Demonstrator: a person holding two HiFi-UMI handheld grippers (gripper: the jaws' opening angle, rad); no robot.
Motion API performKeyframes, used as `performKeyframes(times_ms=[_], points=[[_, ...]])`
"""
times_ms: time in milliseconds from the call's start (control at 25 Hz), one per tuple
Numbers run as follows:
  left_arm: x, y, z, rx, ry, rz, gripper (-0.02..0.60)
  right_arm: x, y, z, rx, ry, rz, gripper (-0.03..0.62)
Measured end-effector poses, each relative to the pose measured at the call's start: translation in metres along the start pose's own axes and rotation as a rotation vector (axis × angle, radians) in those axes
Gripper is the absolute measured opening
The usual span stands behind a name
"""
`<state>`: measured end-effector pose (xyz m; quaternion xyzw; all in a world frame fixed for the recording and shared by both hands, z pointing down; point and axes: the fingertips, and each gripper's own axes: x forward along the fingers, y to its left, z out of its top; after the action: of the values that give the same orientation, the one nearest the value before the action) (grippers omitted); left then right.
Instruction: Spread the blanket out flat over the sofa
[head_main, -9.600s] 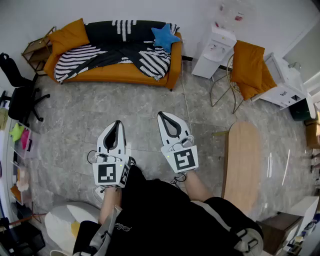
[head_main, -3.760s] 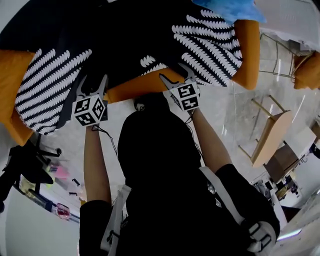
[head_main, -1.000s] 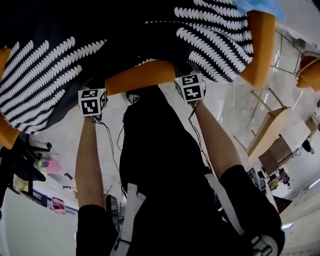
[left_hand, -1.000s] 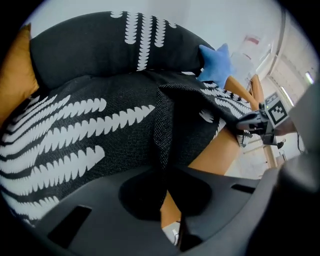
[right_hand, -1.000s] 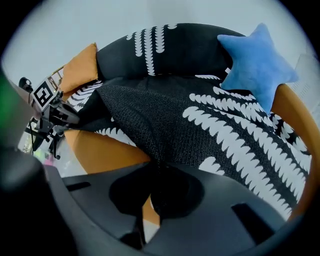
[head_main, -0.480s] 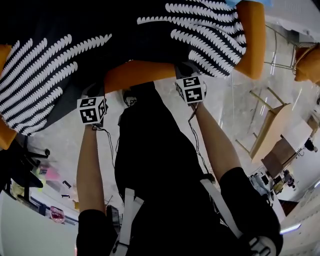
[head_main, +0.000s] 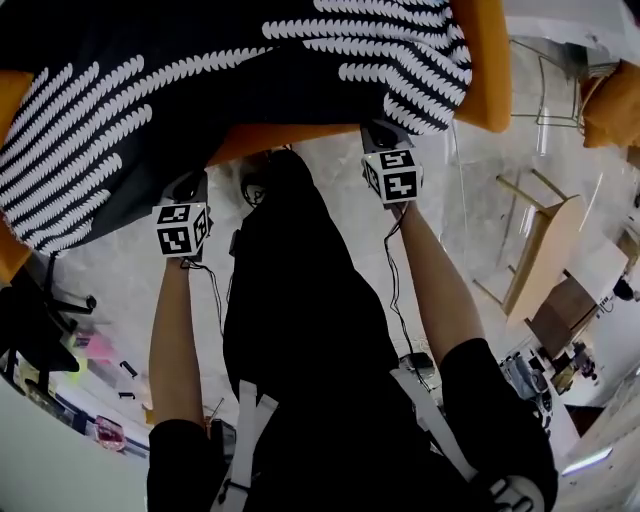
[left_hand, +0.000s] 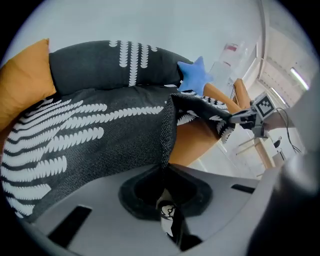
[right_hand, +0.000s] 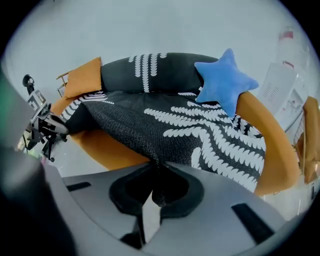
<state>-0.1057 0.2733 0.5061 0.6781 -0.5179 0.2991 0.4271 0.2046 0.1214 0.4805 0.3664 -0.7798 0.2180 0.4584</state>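
Pale-walled room, orange upholstered sofa (head_main: 290, 140): black-and-white patterned woven blanket (head_main: 200, 90) draped over seat, front hem clamped by left hand-held gripper (left_hand: 164, 170) and right hand-held gripper (right_hand: 157, 167). Risk: uneven pulling slips hem free, leaves folds.

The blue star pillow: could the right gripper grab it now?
Probably not. The right gripper is shut on the edge of the blanket, so it is busy. The blue star pillow sits at the back of the sofa, across the seat, with nothing blocking the way.

Blue star pillow (right_hand: 224, 82), orange cushion (right_hand: 82, 76)
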Motion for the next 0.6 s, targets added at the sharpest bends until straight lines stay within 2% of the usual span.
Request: performKeyframes(times_ms=[160, 320, 600], points=[[-0.01, -0.014, -0.006, -0.023, -0.042, 0.018, 0.034, -0.018, -0.005, -0.012, -0.027, -0.02, 0.015, 0.031], [-0.019, -0.025, -0.029, -0.038, -0.061, 0.046, 0.034, -0.024, 0.0, -0.034, -0.033, -0.029, 0.063, 0.032], [-0.029, -0.034, -0.045, -0.017, -0.091, 0.081, 0.034, -0.038, 0.0, -0.027, -0.094, -0.086, 0.099, 0.031]])
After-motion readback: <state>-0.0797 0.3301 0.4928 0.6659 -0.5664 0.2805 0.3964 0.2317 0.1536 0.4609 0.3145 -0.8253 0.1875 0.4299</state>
